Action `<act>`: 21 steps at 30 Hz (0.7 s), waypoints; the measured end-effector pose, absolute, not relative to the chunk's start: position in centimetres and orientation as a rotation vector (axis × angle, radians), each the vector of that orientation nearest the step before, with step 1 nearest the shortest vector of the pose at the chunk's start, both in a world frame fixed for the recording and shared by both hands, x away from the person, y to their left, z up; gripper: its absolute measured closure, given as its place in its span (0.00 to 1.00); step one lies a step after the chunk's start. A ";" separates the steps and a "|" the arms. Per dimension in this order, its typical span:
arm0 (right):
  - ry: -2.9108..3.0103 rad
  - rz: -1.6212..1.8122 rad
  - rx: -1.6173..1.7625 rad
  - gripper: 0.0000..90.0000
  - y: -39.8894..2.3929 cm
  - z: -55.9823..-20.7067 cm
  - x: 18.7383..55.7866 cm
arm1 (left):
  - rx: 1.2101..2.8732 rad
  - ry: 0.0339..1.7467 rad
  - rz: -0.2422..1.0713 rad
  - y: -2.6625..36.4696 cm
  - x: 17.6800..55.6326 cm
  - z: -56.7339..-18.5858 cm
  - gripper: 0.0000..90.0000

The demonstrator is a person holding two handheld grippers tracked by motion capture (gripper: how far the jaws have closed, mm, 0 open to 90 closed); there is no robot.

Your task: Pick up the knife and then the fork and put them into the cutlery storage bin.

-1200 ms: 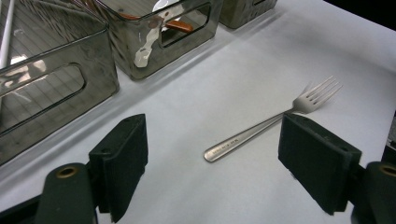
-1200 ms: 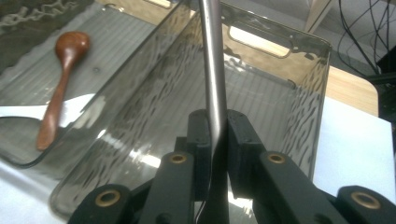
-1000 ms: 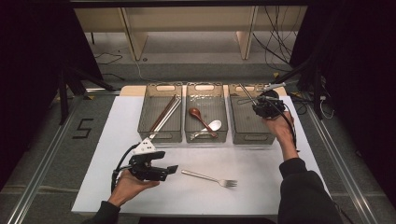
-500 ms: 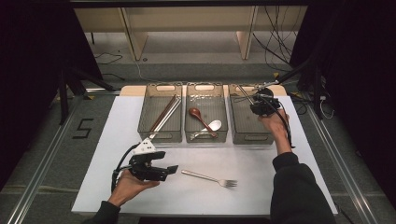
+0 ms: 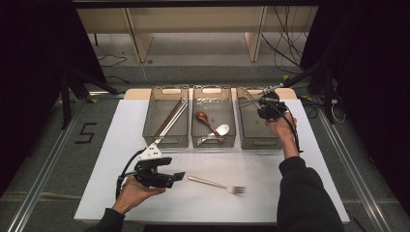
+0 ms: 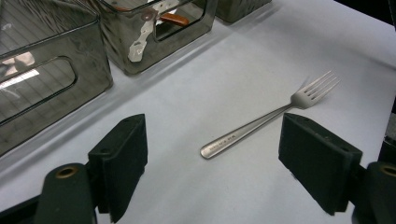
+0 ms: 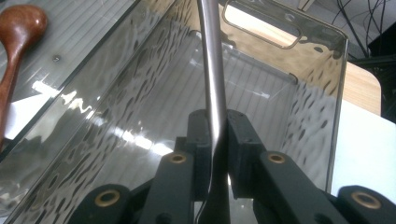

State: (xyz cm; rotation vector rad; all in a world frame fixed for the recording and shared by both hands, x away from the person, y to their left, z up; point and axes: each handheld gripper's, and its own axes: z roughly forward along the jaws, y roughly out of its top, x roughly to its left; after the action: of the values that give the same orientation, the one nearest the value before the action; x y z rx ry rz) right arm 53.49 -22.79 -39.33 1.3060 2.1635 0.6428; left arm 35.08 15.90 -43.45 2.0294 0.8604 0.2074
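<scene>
The white surface (image 5: 121,164) carries three clear bins in a row, so cutlery can be sorted by kind: the left bin (image 5: 166,140) is given to chopsticks, the middle bin (image 5: 213,141) to spoons. Over the right bin (image 5: 256,140) a metal handle (image 7: 212,84) is kept clamped in the jaws of the right gripper (image 7: 215,140), seemingly for lowering inside. A fork (image 6: 271,119) lies on the surface, framed by the left gripper (image 6: 210,163), whose jaws are held apart, presumably for picking it up.

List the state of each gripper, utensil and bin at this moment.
Right gripper: shut on a metal handle, over the right bin.
Left gripper: open, holding nothing.
Fork: flat on the table, untouched.
Middle bin: holds spoons.
Left bin: holds chopsticks.
</scene>
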 end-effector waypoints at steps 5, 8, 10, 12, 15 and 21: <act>2.140 0.632 1.324 0.71 -22.4 -39.4 54.0 | 2.028 0.860 0.209 16.0 35.1 -43.4 0.26; 2.129 0.672 1.302 0.63 -22.3 -38.5 53.7 | 2.030 0.861 0.208 16.0 35.1 -43.4 0.26; 2.126 0.701 1.290 0.59 -22.4 -38.0 53.4 | 2.029 0.862 0.206 15.9 35.1 -43.4 0.26; 2.121 0.708 1.284 0.55 -22.5 -37.8 53.1 | 2.032 0.862 0.204 15.8 35.0 -43.4 0.25; 2.121 0.744 1.291 0.51 -22.8 -37.4 52.6 | 2.035 0.862 0.204 15.8 35.1 -43.5 0.25; 2.124 0.841 1.271 0.44 -22.9 -35.9 51.0 | 2.051 0.867 0.194 15.6 35.3 -43.7 0.25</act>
State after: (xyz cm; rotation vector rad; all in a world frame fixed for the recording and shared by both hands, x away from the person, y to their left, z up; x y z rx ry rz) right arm 50.96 -22.94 -35.93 1.2712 2.1244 0.8409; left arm 35.27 15.64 -43.74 2.0510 0.8668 0.1939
